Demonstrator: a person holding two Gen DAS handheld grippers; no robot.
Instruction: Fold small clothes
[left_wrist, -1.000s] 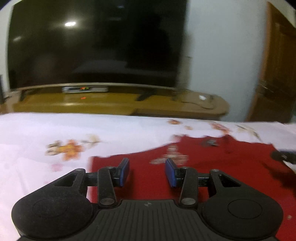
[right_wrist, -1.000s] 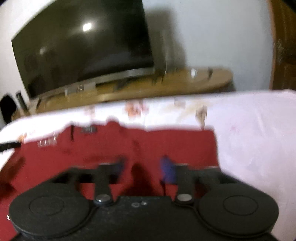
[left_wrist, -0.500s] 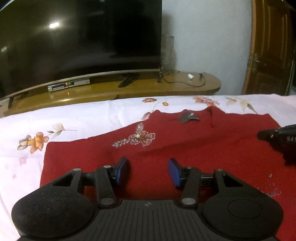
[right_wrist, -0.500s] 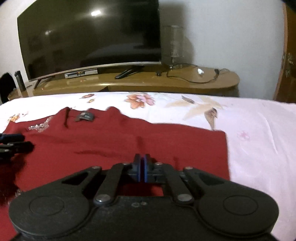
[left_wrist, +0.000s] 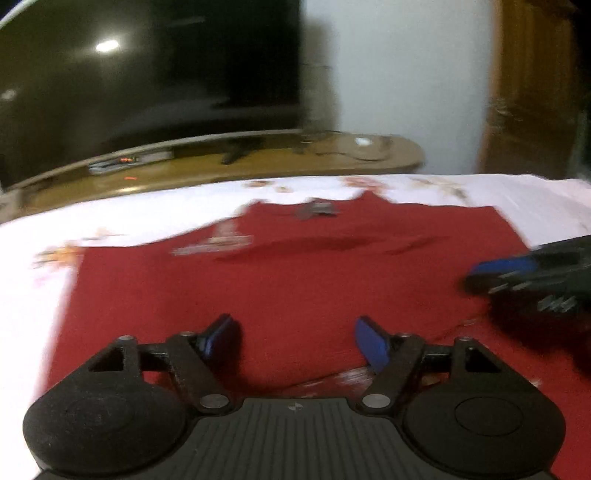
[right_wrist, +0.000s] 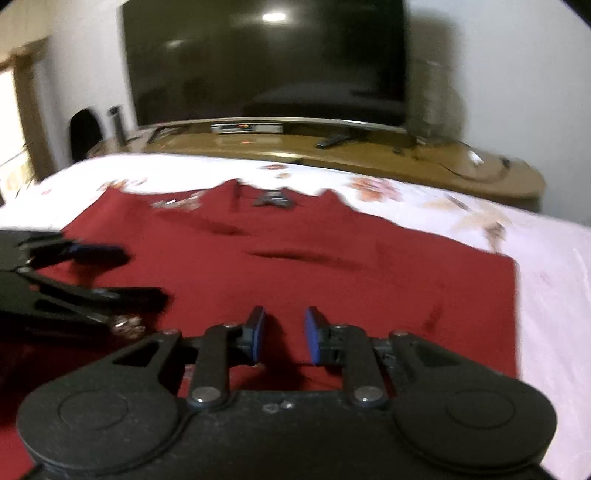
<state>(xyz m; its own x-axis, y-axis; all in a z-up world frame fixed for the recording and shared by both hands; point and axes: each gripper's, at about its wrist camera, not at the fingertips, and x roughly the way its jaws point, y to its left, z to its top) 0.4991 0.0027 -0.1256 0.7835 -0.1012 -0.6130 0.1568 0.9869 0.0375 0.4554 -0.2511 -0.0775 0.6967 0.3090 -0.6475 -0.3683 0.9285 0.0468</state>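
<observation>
A dark red garment (left_wrist: 295, 280) lies flat on a white flowered sheet (left_wrist: 110, 221), its neck label (left_wrist: 317, 211) at the far side and a beaded motif (left_wrist: 218, 240) to the left. My left gripper (left_wrist: 295, 341) is wide open and empty, low over the garment's near edge. My right gripper (right_wrist: 282, 334) is open with a narrow gap, empty, over the same near edge (right_wrist: 295, 280). Each gripper shows in the other's view: the right one in the left wrist view (left_wrist: 517, 273), the left one in the right wrist view (right_wrist: 92, 273).
Behind the bed stands a wooden TV bench (right_wrist: 332, 147) with a large dark television (right_wrist: 266, 59), a set-top box (right_wrist: 245, 128) and cables. A wooden door (left_wrist: 532, 85) is at the right. White sheet (right_wrist: 554, 295) lies right of the garment.
My right gripper was shut half a second ago and now stands open. My left gripper has opened wider. Both have come nearer to each other over the garment's near edge.
</observation>
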